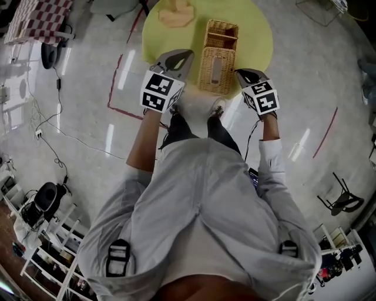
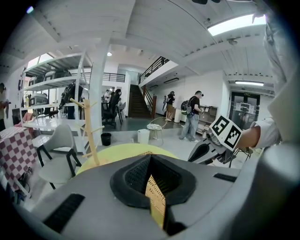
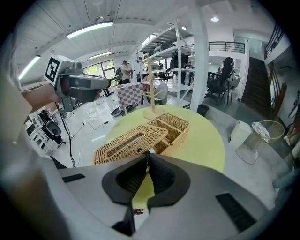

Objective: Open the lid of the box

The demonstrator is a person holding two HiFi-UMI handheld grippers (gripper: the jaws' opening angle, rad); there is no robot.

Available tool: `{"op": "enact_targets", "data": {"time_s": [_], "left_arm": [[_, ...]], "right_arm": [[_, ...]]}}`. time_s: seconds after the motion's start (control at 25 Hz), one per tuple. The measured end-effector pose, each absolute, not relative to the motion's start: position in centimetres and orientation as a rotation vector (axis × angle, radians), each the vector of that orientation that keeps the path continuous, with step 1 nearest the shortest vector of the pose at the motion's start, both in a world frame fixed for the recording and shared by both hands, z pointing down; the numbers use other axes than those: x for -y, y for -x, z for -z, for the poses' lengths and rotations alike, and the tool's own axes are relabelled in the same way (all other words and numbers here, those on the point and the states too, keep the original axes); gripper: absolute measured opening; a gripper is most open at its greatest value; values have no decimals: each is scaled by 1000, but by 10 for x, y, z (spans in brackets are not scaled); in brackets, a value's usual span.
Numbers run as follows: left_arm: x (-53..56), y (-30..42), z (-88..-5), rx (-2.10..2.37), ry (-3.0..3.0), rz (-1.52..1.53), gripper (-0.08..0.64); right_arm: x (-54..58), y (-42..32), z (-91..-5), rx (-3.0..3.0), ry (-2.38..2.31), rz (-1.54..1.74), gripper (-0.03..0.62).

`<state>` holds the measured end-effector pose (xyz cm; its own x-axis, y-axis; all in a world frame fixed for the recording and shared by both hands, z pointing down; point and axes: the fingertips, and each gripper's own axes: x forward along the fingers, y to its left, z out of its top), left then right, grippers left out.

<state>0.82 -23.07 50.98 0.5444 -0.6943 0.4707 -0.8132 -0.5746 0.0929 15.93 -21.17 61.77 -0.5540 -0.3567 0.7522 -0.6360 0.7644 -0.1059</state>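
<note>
Wicker box (image 1: 217, 62) on yellow-green table (image 1: 257, 35), glossy pale floor (image 1: 88, 76) around; left tongs (image 1: 187, 54), right tongs (image 1: 238, 72) clenched empty.

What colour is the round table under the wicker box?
The round table is pale yellow-green; the head view shows it best.

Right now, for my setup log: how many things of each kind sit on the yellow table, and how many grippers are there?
wicker box: 1
wooden stand: 1
grippers: 2, the left gripper and the right gripper
Total: 4
</note>
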Motion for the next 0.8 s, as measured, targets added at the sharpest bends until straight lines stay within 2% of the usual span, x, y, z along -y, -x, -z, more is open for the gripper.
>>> {"op": "enact_targets", "data": {"time_s": [0.8], "left_arm": [[246,75,-488,1144,-2585,-446,28]], "right_arm": [[231,-69,-543,2203,-930,-361,38]]}}
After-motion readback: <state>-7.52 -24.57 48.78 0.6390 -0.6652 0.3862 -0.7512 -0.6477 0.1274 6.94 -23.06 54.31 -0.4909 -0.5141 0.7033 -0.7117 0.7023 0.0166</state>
